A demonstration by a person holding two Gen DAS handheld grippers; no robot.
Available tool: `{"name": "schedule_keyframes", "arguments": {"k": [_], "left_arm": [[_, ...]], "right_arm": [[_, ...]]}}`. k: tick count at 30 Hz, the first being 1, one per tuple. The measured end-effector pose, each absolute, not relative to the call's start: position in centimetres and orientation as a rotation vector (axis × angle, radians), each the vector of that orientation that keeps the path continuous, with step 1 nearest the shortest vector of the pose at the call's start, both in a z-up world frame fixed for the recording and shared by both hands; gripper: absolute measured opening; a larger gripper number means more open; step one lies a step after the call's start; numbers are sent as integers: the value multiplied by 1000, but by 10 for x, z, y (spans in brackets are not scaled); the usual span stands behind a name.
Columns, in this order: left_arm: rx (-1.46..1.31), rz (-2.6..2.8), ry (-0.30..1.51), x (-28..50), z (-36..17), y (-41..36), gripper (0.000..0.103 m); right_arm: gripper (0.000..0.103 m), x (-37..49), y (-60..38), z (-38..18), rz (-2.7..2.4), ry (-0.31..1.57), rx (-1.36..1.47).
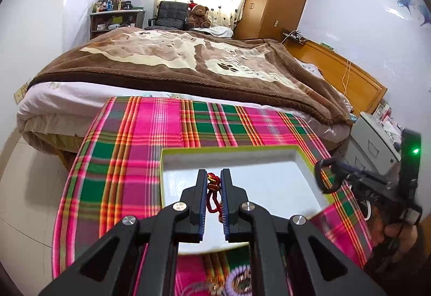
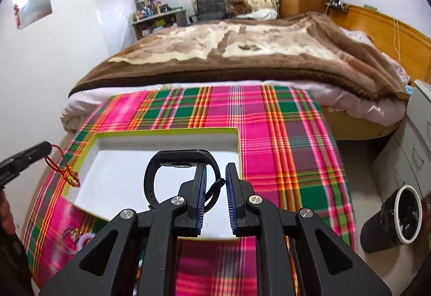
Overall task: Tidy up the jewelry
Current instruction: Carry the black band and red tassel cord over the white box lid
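Left gripper (image 1: 214, 174): in my left hand, jaws narrowed to a slim gap with a red knotted cord bracelet (image 1: 212, 195) caught between the blue pads; seen from the right wrist camera, the cord dangles from the fingertips over the box's left edge.

Right gripper (image 2: 216, 169): in my right hand, jaws a little apart, the strap of a black smartwatch (image 2: 177, 161) lying against the left pad; whether the strap is truly pinched I cannot tell.

Smartwatch: face up and forward, band looped, hanging above the box interior.

Loose jewelry: a lilac coil band (image 1: 238, 278) and other small pieces lie blurred on the cloth just below my left gripper, partly hidden.

Box (image 1: 304, 161): shallow, white inside, lime-green rim, sitting on the cloth just ahead of both tools.

Cloth (image 1: 150, 139): pink, green and orange plaid spread over the work surface.

Bin (image 2: 401, 218): black, white-rimmed, on the floor to the right.

Bed (image 1: 188, 59): brown blanket with pale pattern, beyond the cloth.

Far end: a teddy bear (image 1: 198, 16) in a Santa hat beside a black chair (image 1: 171, 13).

Writing: none legible anywhere.
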State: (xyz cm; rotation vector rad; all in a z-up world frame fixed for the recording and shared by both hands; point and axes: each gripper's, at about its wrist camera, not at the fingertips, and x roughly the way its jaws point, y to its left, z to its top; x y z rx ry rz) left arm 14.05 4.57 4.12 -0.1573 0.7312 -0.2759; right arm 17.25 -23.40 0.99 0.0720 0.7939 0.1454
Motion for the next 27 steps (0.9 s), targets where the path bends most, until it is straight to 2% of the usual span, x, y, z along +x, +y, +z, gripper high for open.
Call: {"name": "schedule_keyframes", "arguments": {"k": [14,27], "left_arm": [[-125,-239,841,203,0,36,10],[-103,-200,902,219,-20,38,10]], "right_arm": [[15,230,-226,-29,133,922,79],[15,245,-219,-42,122,951,35]]}}
